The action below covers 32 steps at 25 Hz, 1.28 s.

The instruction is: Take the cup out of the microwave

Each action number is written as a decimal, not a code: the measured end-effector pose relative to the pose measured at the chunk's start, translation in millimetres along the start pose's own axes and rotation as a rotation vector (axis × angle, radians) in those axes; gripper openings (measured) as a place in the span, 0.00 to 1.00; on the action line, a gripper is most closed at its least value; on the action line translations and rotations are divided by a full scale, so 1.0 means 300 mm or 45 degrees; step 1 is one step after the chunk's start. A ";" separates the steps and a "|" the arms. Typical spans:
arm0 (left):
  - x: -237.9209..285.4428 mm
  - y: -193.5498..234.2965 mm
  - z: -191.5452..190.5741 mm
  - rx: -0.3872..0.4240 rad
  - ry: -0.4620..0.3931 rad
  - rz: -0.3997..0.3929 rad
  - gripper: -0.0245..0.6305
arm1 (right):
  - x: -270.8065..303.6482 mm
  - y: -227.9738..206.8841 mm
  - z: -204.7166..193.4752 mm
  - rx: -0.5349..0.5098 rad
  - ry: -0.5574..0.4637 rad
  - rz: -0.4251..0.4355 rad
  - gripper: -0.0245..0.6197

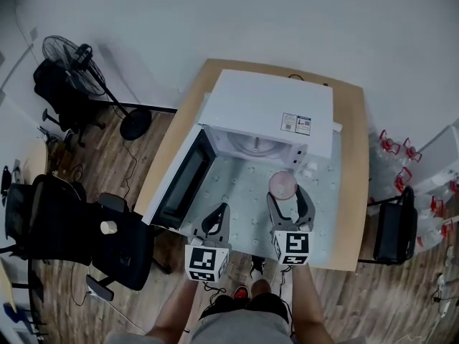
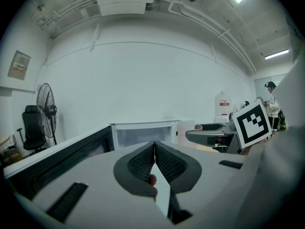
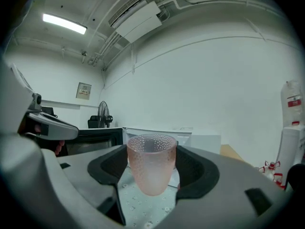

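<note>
Since the right gripper (image 1: 288, 199) clamps the upright cup (image 3: 151, 168) by its sides, already outside the microwave (image 1: 269, 110) standing open ahead of it, the table (image 1: 355, 192) directly beneath looks the likeliest set-down spot, while the left gripper (image 2: 154, 151) alongside is pinched together, empty.

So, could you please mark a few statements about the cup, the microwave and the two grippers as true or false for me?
1. The cup sits inside the microwave. False: it is out in front of the microwave, held between the jaws of the right gripper.
2. The microwave's door stands open. True.
3. The left gripper holds a second cup. False: its jaws are together with nothing between them.
4. The cup is upright, mouth up. True.
</note>
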<state>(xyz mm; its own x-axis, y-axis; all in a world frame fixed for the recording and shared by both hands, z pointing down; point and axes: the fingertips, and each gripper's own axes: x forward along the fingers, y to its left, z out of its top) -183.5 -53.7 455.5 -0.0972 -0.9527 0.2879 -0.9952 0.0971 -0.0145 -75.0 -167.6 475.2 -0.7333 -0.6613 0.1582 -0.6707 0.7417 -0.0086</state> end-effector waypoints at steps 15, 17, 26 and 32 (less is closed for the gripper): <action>0.002 -0.291 0.006 0.072 -0.026 -0.243 0.07 | -0.329 -0.205 -0.055 0.027 -0.001 -0.261 0.54; 0.008 -0.333 -0.001 0.080 -0.023 -0.278 0.07 | -0.369 -0.234 -0.070 0.031 0.006 -0.296 0.54; 0.042 -0.494 -0.059 0.110 0.007 -0.412 0.07 | -0.511 -0.336 -0.171 0.059 0.044 -0.435 0.54; 0.058 -0.576 -0.125 0.122 0.053 -0.480 0.07 | -0.587 -0.374 -0.260 0.086 0.084 -0.499 0.54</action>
<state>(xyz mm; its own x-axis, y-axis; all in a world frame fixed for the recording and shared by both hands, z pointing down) -12.7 -76.3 499.0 0.2745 -0.9036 0.3288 -0.9579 -0.2869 0.0113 138.1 -125.5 525.3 -0.4135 -0.8822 0.2254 -0.9054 0.4245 0.0001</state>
